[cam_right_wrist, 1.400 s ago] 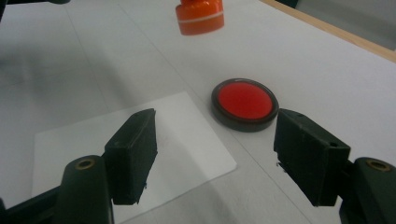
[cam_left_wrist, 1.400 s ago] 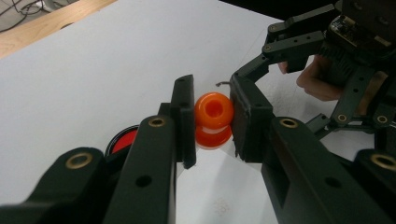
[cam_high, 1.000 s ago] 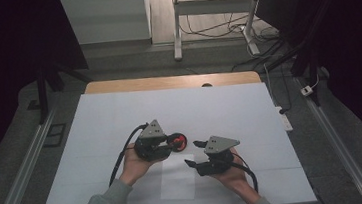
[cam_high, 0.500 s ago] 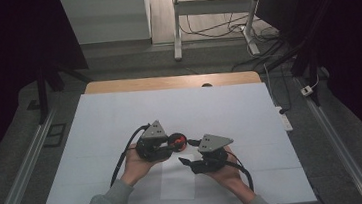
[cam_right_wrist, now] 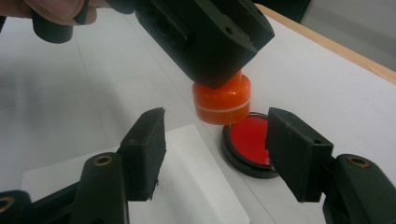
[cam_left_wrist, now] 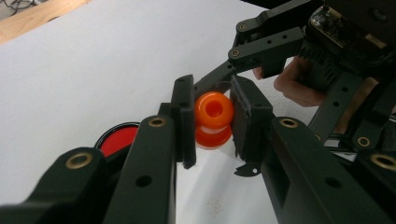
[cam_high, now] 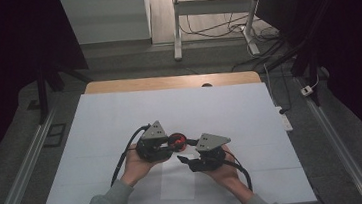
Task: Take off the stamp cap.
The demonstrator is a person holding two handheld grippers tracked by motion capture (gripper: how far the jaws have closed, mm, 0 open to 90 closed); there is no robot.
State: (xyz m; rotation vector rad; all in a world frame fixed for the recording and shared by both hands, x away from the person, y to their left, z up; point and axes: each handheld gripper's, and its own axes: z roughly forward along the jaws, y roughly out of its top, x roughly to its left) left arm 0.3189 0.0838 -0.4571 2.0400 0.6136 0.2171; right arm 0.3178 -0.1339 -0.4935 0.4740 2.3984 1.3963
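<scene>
My left gripper (cam_left_wrist: 214, 122) is shut on an orange stamp (cam_left_wrist: 214, 112) with a white band, gripping its knob between both pads. The stamp (cam_right_wrist: 222, 101) hangs just above a round red ink pad (cam_right_wrist: 248, 136) in a black case on the white table. My right gripper (cam_right_wrist: 215, 156) is open, and its jaws have just been closing. They stand on either side of the space below the stamp without touching it. In the high view both grippers meet near the table's middle, left gripper (cam_high: 175, 141) beside right gripper (cam_high: 184, 153).
A small white paper sheet (cam_high: 176, 182) lies on the white table cover (cam_high: 120, 118) under and in front of the grippers. The wooden table edge (cam_high: 167, 81) runs along the far side. A table leg frame and cables stand on the floor beyond.
The right gripper has edged a little left toward the held stamp, and its jaws have narrowed. The left gripper has stayed put with the stamp.
</scene>
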